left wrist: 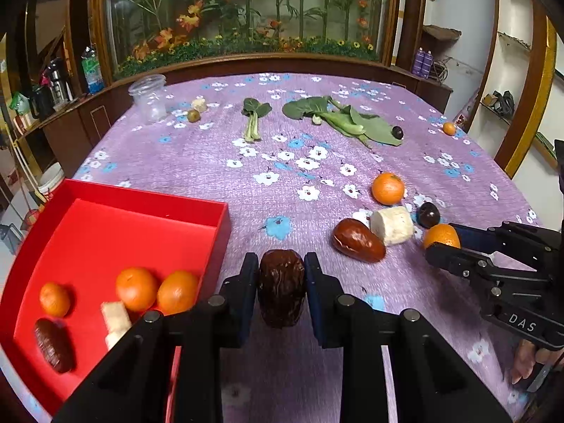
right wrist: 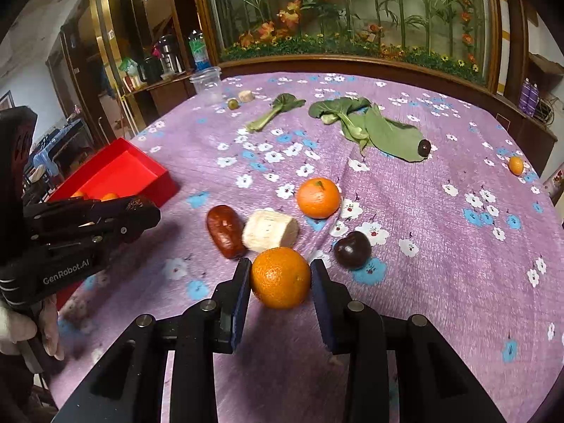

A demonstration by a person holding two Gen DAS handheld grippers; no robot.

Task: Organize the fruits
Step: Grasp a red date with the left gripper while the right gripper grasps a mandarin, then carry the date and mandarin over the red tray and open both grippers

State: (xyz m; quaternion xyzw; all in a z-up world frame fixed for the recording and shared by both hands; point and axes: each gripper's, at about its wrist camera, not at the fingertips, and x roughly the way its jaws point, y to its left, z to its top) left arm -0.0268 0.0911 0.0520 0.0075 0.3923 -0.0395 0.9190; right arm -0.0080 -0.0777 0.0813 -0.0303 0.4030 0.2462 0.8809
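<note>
My left gripper (left wrist: 282,264) is shut on a wrinkled dark brown date (left wrist: 282,290), held just right of the red box (left wrist: 148,195). The box holds three oranges (left wrist: 136,289), a red date (left wrist: 53,343) and white chunks (left wrist: 114,317). My right gripper (right wrist: 280,269) is shut on an orange (right wrist: 280,280); both pads touch its sides, low over the purple flowered cloth. Close behind it lie a red date (right wrist: 225,231), a white chunk (right wrist: 270,234), a dark plum (right wrist: 352,249) and another orange (right wrist: 318,197).
Leafy greens (right wrist: 384,130) with a dark fruit (right wrist: 424,147) lie mid-table, and a small stalk (right wrist: 273,112) to their left. A clear jar (right wrist: 208,83), a green fruit (right wrist: 232,104) and a white piece (right wrist: 246,96) sit far left. A small orange (right wrist: 515,165) is at the right edge.
</note>
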